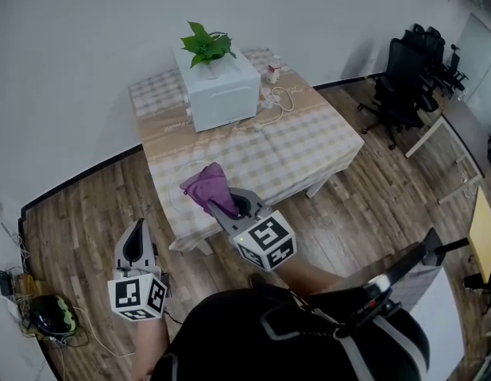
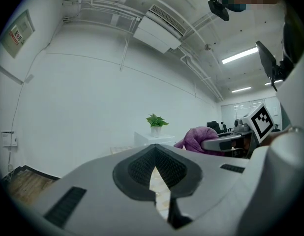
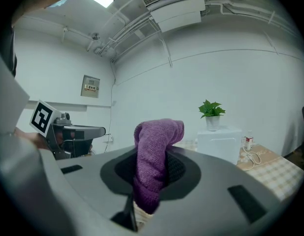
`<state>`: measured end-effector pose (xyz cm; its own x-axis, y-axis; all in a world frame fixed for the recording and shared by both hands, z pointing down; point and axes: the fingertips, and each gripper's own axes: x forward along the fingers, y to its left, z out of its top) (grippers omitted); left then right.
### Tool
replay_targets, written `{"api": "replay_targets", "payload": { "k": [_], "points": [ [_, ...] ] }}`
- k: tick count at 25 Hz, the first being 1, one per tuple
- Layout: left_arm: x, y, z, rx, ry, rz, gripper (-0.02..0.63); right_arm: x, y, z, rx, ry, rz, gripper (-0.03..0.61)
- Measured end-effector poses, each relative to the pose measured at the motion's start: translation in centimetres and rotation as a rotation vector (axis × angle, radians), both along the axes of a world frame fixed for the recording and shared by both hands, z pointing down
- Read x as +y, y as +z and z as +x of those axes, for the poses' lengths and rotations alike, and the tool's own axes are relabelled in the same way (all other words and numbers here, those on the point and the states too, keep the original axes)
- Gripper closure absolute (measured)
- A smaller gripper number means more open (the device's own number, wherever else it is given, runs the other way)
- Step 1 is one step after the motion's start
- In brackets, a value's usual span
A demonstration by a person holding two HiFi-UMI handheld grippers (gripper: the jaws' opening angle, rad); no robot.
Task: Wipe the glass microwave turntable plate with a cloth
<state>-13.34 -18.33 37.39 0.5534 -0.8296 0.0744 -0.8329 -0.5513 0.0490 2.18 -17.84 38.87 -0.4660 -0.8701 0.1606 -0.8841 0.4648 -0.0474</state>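
Purple cloth [image 3: 154,151] bunches ahead of my right gripper [image 3: 149,181], pinched tight for wiping the plate [image 1: 174,185]; my left gripper [image 2: 154,170] hangs closed, empty.

The checked table [image 1: 317,145] bears a white microwave [image 1: 220,92], a cable [image 1: 282,100] and a glass plate [image 1: 174,197].

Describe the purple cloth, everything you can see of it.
The purple knitted-looking cloth is soft and bunched into a thick folded wad. The right gripper has its jaws shut on the cloth's lower part. The free end stands up past them and curls over at the top. It is held over the near edge of the checked-cloth table. Whether it touches anything there cannot be told.
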Motion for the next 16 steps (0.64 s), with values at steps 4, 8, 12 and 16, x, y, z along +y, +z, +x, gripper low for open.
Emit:
{"api": "replay_targets", "payload": {
  "k": [4, 8, 12, 16],
  "points": [
    [0.2, 0.1, 0.5, 0.007, 0.01, -0.004, 0.612, 0.2, 0.2, 0.6, -0.006, 0.013, -0.01, 0.497],
    [0.3, 0.2, 0.8, 0.011, 0.017, -0.007, 0.612, 0.2, 0.4, 1.0, -0.023, 0.025, -0.023, 0.497],
    [0.1, 0.2, 1.1, 0.011, 0.018, -0.013, 0.612, -0.1, 0.4, 1.3, -0.031, 0.028, -0.027, 0.497],
    [0.5, 0.4, 1.2, -0.005, 0.013, -0.002, 0.612, 0.1, 0.5, 1.4, -0.019, 0.02, -0.027, 0.497]
  ]
}}
